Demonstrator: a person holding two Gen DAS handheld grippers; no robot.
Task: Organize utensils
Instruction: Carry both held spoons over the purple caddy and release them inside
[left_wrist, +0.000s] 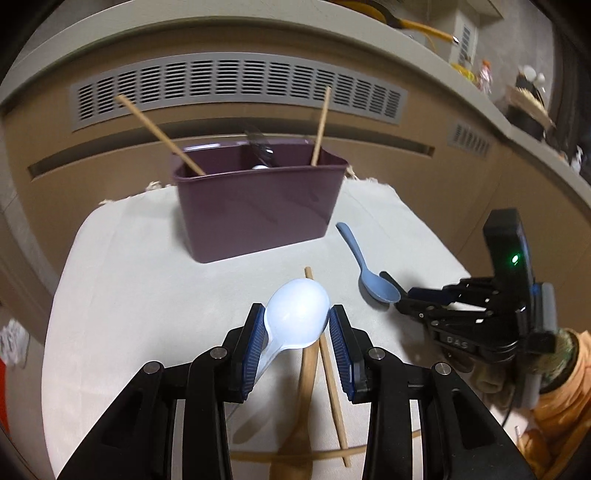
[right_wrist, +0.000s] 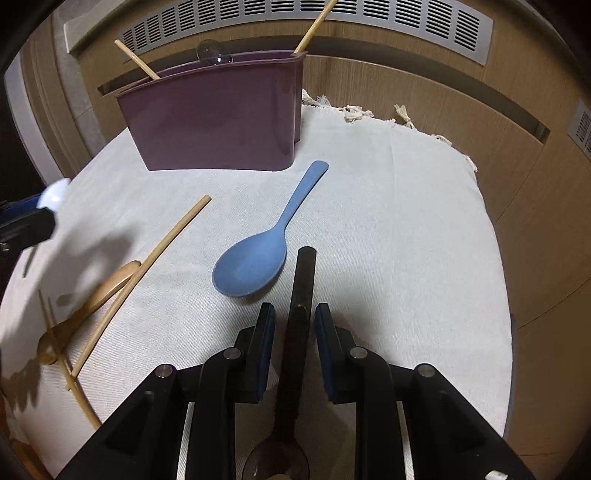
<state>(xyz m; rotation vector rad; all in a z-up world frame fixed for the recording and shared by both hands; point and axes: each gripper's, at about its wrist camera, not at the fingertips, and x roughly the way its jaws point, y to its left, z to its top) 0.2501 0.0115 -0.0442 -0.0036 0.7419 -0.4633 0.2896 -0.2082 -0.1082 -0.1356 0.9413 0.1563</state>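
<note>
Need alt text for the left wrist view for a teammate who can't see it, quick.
The left gripper holds a white plastic spoon by its bowl above a pale cloth-covered table. Behind stands a purple bin with chopsticks inside; a blue spoon lies at right, near the right gripper.

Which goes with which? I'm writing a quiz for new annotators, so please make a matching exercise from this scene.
Things:
1. white spoon
2. blue spoon
3. dark spoon
4. bin

States:
A. lies loose on the cloth
B. between the right gripper's pads
C. holds upright chopsticks
D. held in the left gripper

Pairs: 1-D, 2-A, 3-B, 4-C
</note>
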